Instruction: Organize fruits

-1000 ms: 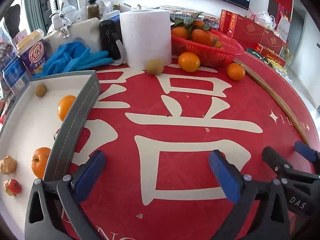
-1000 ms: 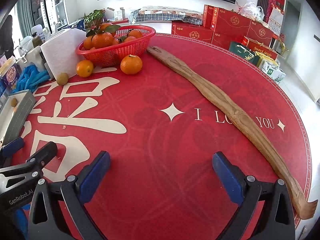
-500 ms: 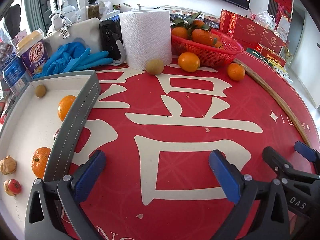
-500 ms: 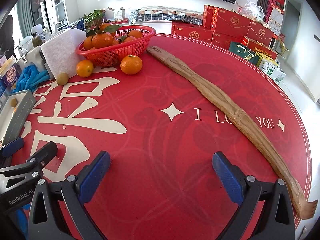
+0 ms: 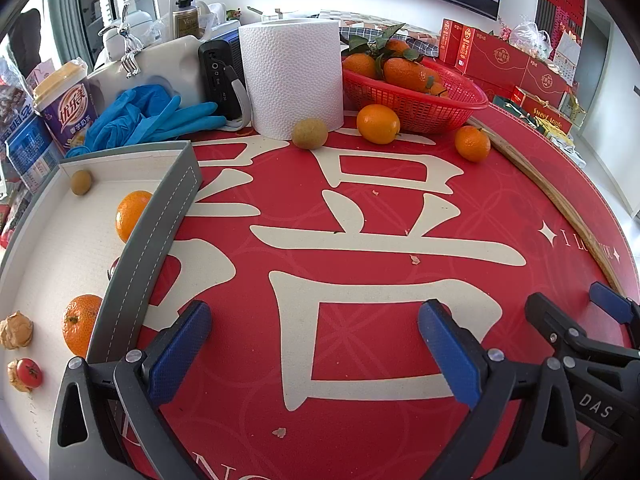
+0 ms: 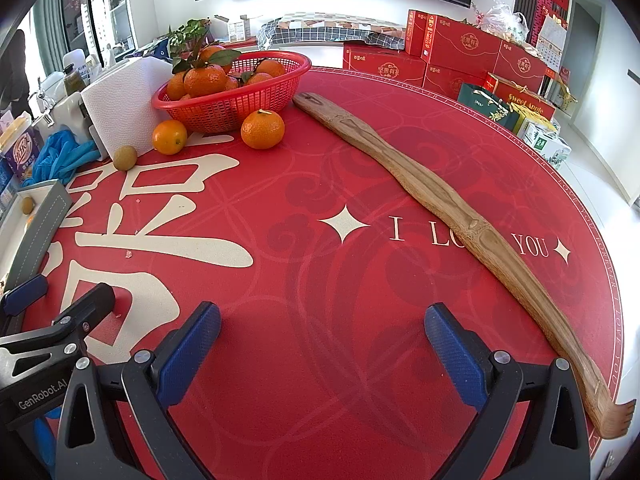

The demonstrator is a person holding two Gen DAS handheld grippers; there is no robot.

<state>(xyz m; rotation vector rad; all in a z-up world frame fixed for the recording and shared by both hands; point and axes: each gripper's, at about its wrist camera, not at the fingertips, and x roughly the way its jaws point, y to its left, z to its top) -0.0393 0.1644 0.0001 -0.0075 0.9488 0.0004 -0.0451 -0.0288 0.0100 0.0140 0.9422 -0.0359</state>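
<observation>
Fruits sit in two places; some are in the grey tray [image 5: 168,216] on the left, and some wait near the red basket [image 5: 420,96] at the back of the counter [image 5: 360,360]. In the tray I see two oranges [image 5: 130,216], a small brown fruit [image 5: 81,182], a tiny tomato [image 5: 29,372] and a lumpy nut; so part of the job looks done. Two oranges [image 6: 263,129] and a round brown fruit [image 5: 309,133] lie loose by the basket; I think these are left to move. The left tool [image 5: 316,344] is spread wide and holds nothing; the right tool [image 6: 324,344] is spread wide and empty too. The middle of the counter is bare; a long wood stick [image 6: 440,216] lies on the right, and the tray wall stands up on the left.
</observation>
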